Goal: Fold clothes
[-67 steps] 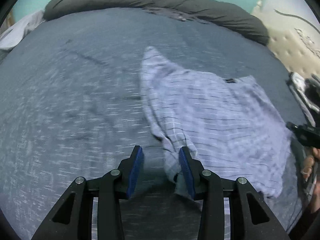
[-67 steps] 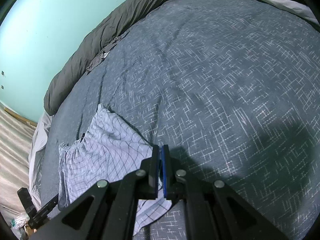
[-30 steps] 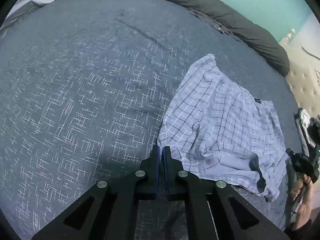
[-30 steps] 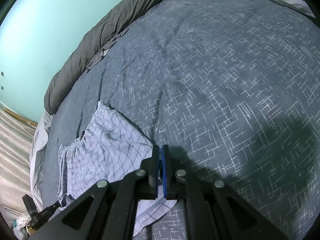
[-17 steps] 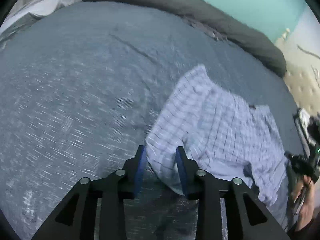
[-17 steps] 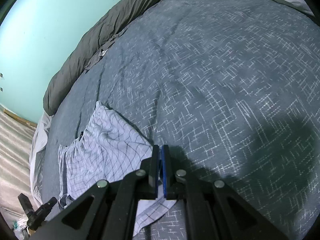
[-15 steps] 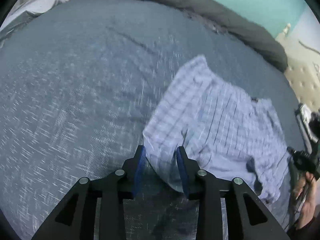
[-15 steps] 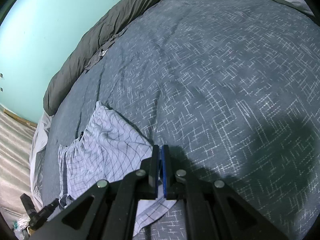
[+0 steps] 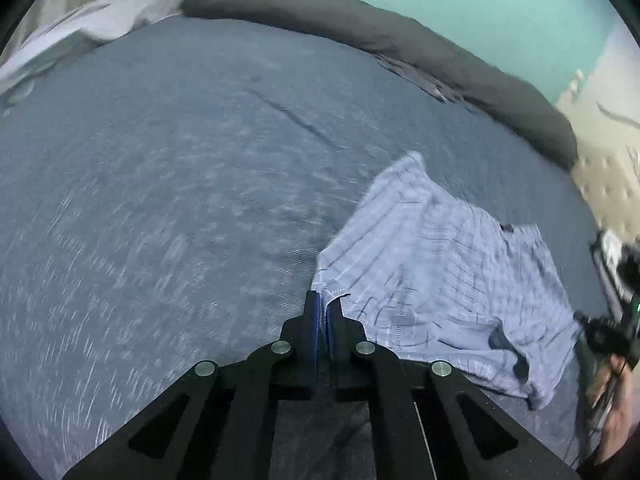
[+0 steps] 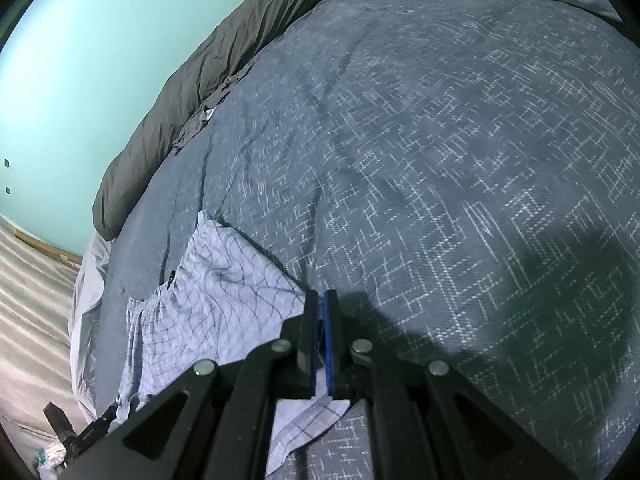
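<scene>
Pale checked shorts [image 9: 432, 264] lie spread on the blue patterned bedspread [image 9: 180, 200], to the right of centre in the left wrist view. My left gripper [image 9: 323, 300] is shut on the near left hem corner of the shorts. In the right wrist view the shorts [image 10: 208, 300] lie at lower left. My right gripper [image 10: 321, 300] is shut on their near right edge, and a flap of cloth hangs below the fingers. The other gripper shows small at the left edge of that view [image 10: 76, 428].
A dark grey rolled duvet [image 9: 360, 36] lies along the far edge of the bed against a teal wall [image 10: 100, 60]. Light grey bedding [image 9: 88, 28] is bunched at the far left corner. A beige tufted headboard [image 9: 604, 160] stands at right.
My left gripper opened beside the hem corner about half a second ago and has now shut on it. My right gripper has stayed shut on the shorts, hardly moving.
</scene>
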`<state>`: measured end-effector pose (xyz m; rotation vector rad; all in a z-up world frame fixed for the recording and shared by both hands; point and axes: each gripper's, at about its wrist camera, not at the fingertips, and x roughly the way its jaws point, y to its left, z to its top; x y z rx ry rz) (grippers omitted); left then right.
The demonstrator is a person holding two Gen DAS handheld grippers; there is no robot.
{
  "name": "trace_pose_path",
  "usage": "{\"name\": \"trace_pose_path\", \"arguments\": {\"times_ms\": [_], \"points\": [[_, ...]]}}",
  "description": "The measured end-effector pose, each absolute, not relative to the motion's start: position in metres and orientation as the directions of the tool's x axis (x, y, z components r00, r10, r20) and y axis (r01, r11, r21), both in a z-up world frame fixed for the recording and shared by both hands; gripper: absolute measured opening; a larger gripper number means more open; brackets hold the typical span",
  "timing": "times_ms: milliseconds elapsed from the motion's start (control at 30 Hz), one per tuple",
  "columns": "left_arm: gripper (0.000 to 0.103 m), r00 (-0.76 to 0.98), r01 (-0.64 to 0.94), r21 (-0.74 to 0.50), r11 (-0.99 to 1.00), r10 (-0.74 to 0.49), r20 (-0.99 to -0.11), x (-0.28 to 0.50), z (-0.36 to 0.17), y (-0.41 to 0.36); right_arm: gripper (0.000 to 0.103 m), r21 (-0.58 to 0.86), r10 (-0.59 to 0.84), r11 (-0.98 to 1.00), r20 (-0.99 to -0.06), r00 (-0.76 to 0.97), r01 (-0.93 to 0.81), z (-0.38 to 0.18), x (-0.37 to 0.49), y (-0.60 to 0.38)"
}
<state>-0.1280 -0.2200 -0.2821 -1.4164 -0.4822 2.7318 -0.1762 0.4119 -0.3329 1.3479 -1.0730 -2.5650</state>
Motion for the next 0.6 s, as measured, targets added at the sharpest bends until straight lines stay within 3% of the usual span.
{"name": "trace_pose_path", "arguments": {"times_ms": [267, 333, 433, 600], "points": [[0.005, -0.529, 0.245, -0.411, -0.878, 0.234, -0.816, -0.140, -0.331, -0.240, 0.002, 0.621, -0.368, -0.731, -0.709, -0.602, -0.285, -0.342, -0.173, 0.411], [0.006, -0.539, 0.262, -0.407, -0.875, 0.217, -0.814, -0.142, -0.327, -0.241, 0.002, 0.624, -0.374, -0.729, -0.707, -0.600, -0.282, -0.342, -0.173, 0.409], [0.021, -0.561, 0.276, -0.390, -0.878, 0.182, -0.807, -0.144, -0.317, -0.241, 0.003, 0.619, -0.374, -0.736, -0.710, -0.597, -0.275, -0.340, -0.173, 0.406], [0.024, -0.607, 0.187, -0.357, -0.915, 0.178, -0.774, -0.141, -0.288, -0.218, 0.004, 0.589, -0.332, -0.749, -0.731, -0.596, -0.304, -0.336, -0.168, 0.409]]}}
